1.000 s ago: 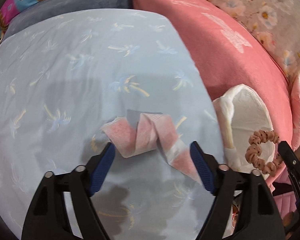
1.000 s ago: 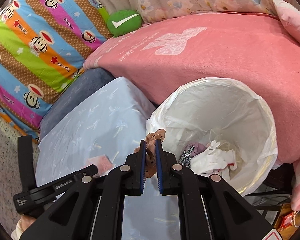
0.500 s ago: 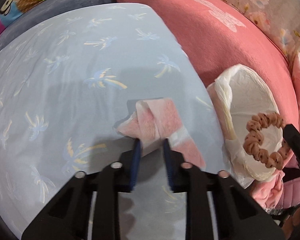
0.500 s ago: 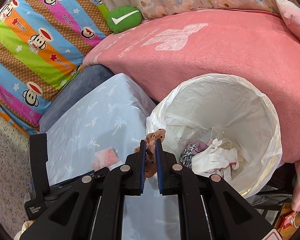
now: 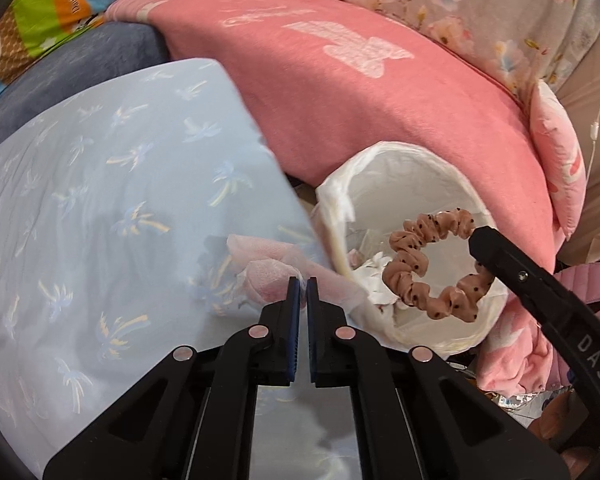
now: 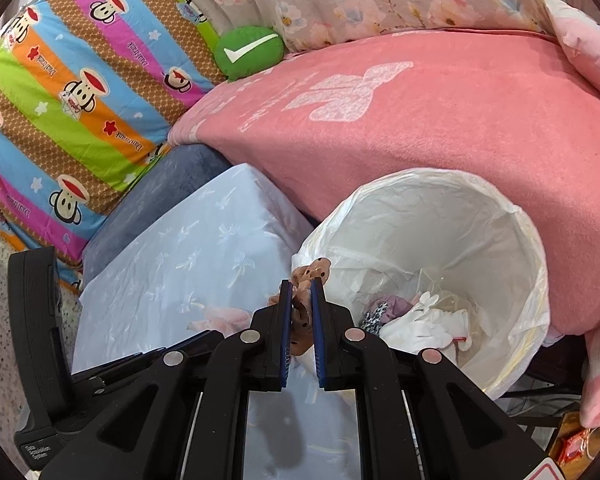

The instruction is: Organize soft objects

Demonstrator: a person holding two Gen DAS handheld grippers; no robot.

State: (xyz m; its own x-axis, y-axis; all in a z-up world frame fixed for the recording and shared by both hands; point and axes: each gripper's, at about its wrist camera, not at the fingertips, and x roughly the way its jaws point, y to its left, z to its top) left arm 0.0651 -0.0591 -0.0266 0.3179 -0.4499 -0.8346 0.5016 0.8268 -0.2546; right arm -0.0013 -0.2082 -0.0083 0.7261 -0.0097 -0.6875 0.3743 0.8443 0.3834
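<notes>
My left gripper is shut on a pink and white cloth, lifted a little off the light blue palm-print sheet. My right gripper is shut on a tan dotted scrunchie. In the left wrist view the scrunchie hangs as a ring over the white-lined bin, held by the right gripper's black fingers. In the right wrist view the bin sits to the right, with white and patterned soft items at its bottom. The pink cloth shows beside the left gripper's body.
A pink blanket covers the bed behind the bin. A green check-mark cushion, a striped monkey-print cover and a grey-blue cushion lie at the back left. A pink pillow is at the right.
My left gripper went from open around the pink cloth to shut on it, then swung right toward the bin with the cloth. The right gripper stayed shut on the scrunchie.
</notes>
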